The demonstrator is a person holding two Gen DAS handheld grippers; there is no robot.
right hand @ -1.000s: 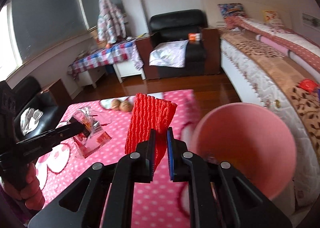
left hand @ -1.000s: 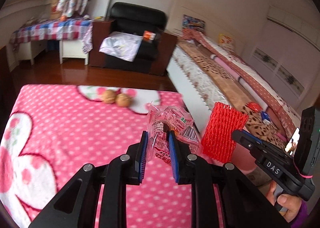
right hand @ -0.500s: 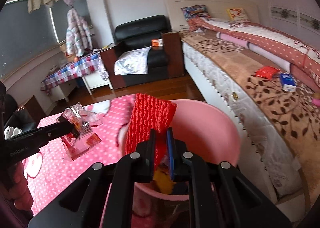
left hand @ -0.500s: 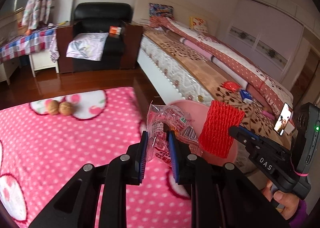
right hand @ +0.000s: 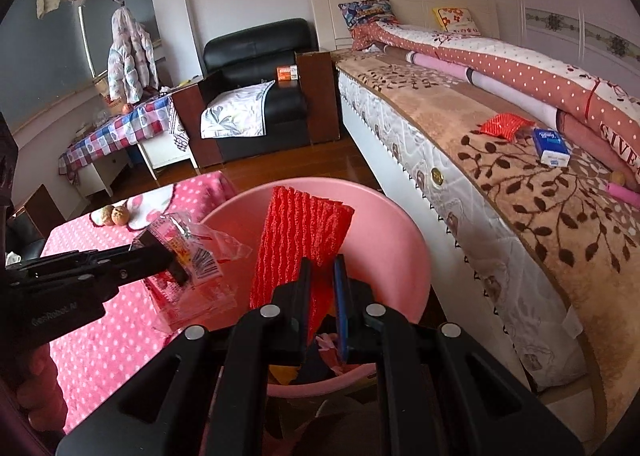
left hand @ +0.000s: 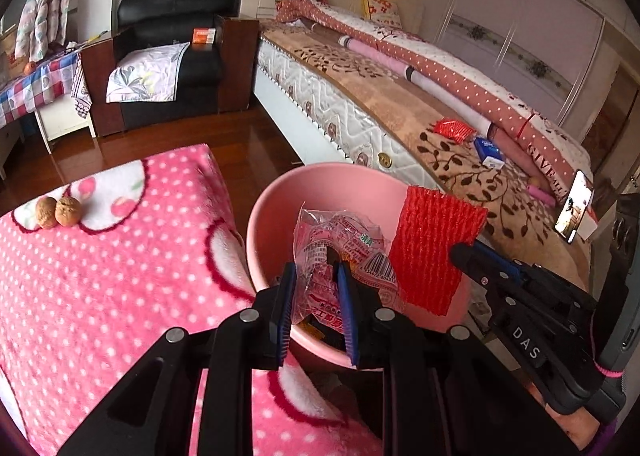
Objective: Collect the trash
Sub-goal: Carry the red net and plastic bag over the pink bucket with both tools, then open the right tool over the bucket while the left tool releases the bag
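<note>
My left gripper [left hand: 316, 276] is shut on a clear plastic wrapper with red print [left hand: 344, 252] and holds it over the pink bin [left hand: 272, 208]. My right gripper [right hand: 322, 268] is shut on a red foam net [right hand: 300, 228] and holds it over the same bin [right hand: 400, 240]. The wrapper also shows in the right wrist view [right hand: 192, 256], and the foam net in the left wrist view [left hand: 432, 248]. Some trash lies at the bin's bottom.
The pink dotted table [left hand: 100, 276] lies left of the bin, with two walnuts [left hand: 56, 212] at its far edge. A bed [right hand: 520, 160] runs along the right, with a red packet [right hand: 504, 126] and a blue box [right hand: 550, 146] on it. A black armchair [left hand: 168, 56] stands behind.
Both grippers have moved right from over the table to over the pink bin, each still holding its piece of trash.
</note>
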